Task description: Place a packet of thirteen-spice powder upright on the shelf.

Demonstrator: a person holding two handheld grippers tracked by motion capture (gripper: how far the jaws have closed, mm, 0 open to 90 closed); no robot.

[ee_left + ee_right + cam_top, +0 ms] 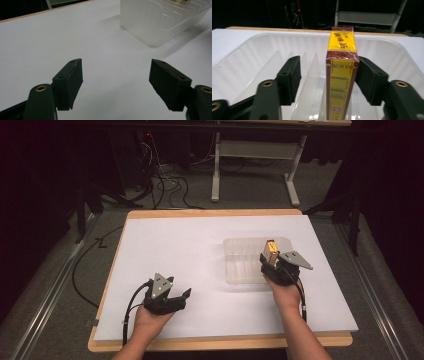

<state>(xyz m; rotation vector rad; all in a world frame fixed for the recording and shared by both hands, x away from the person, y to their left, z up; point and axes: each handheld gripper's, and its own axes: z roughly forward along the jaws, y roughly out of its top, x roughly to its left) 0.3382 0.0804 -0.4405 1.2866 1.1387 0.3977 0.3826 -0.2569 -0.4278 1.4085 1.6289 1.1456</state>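
Lighting is uneven: the white table sheet (200, 250) is brightly lit from above, surroundings fall to near black. The translucent tray (160, 22) casts a soft shadow toward the camera in the left gripper view. Near jaws are soft-focused. The box (342, 62) shows wrapper glare.

Left tool (186, 293) rests low with jaws spread wide; right tool (265, 257) reaches forward, its jaws parted
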